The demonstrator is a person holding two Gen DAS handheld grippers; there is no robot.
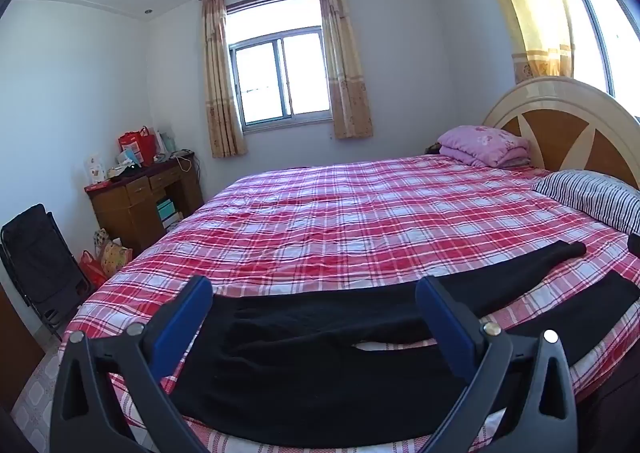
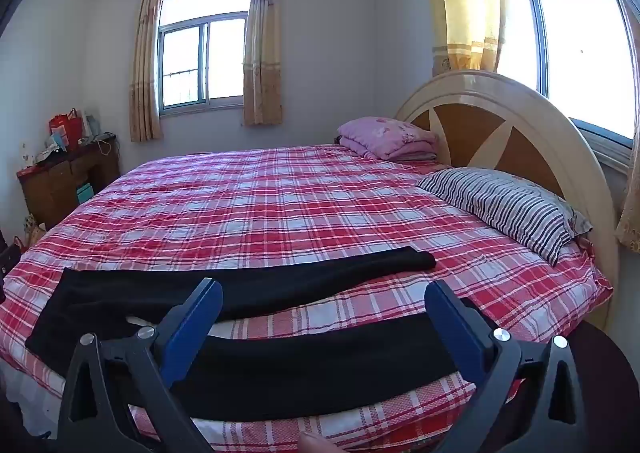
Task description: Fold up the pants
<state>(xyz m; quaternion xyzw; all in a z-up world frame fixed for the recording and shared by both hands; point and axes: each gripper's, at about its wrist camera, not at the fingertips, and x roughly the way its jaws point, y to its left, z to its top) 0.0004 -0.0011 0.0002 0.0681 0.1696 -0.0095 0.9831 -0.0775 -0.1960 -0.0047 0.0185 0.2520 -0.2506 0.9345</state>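
Black pants [image 1: 304, 365] lie spread flat along the near edge of the bed, waist to the left, both legs running to the right and splayed apart. My left gripper [image 1: 314, 289] hovers over the waist and seat part, wide open, nothing between its blue pads. In the right wrist view the pants [image 2: 320, 373] show both legs: the near one crosses under my right gripper [image 2: 324, 293], the far one ends at a cuff [image 2: 420, 259]. That gripper is wide open too and holds nothing.
The bed has a red and white plaid sheet [image 2: 280, 205]. A striped pillow [image 2: 504, 205] and a folded pink quilt [image 2: 388, 137] lie by the round headboard [image 2: 500, 125]. A cluttered wooden desk [image 1: 144, 197] and a black folded chair [image 1: 40, 261] stand at the left wall. A fingertip [image 2: 316, 445] shows at the bottom edge.
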